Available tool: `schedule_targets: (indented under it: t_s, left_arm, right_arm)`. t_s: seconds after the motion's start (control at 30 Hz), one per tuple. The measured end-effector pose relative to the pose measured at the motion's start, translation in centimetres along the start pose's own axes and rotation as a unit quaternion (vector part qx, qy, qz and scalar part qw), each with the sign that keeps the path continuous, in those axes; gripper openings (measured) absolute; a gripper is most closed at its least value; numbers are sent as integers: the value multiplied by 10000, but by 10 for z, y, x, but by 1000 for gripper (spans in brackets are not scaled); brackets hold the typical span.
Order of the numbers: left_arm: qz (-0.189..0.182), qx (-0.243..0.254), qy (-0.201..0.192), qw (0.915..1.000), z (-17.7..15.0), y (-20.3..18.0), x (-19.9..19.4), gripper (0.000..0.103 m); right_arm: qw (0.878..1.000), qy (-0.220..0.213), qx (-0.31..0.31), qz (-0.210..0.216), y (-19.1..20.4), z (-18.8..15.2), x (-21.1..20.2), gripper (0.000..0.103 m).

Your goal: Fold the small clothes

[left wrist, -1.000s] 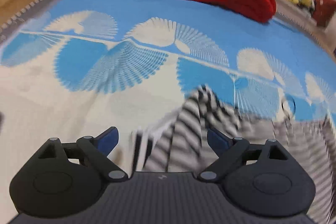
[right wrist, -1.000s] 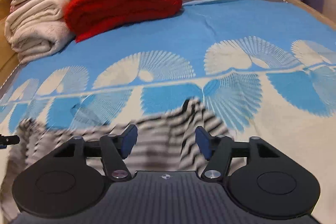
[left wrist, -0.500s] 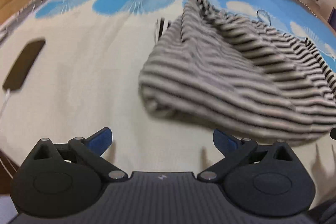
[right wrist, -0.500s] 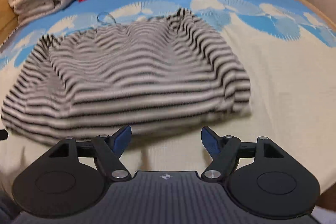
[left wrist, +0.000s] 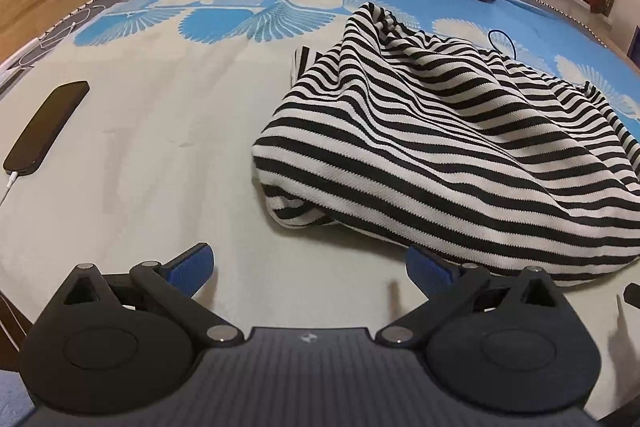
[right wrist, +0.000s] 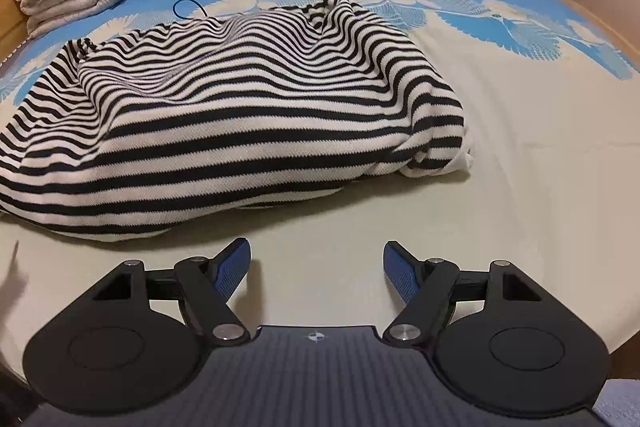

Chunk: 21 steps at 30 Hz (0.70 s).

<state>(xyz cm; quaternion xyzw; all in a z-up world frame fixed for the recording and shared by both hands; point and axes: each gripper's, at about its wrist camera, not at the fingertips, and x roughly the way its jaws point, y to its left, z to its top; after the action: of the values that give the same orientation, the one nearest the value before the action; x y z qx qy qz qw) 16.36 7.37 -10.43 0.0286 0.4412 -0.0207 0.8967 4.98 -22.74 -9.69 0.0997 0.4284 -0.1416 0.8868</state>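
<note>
Both the left gripper (left wrist: 308,267) and right gripper (right wrist: 317,269) tilt downward, fingers apart and empty, near the striped garment (left wrist: 440,147).

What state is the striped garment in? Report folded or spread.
Neither cleanly: the striped garment lies loosely doubled over and rumpled on the bedspread, with wavy ridges and a corner tucked under. No gripper holds it.

No readable words, brand names or numbers appear in either wrist view. A small round emblem, perhaps a maker's logo, sits at the centre of the left gripper (left wrist: 308,265) body and the right gripper (right wrist: 317,269) body.
</note>
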Motion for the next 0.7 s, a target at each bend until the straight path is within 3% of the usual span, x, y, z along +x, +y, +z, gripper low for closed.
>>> schedule_targets:
  t_s: [0.33,0.7]
  left_arm:
    - [-19,154,56,9999,1,-9,7,102]
    - [-52,146,78,9998,1,-7,7,102]
  right_arm:
    - [9991,-280,-275,142,14,4,-10,75]
    - [9980,-277,-480,311,28,3,-10,75]
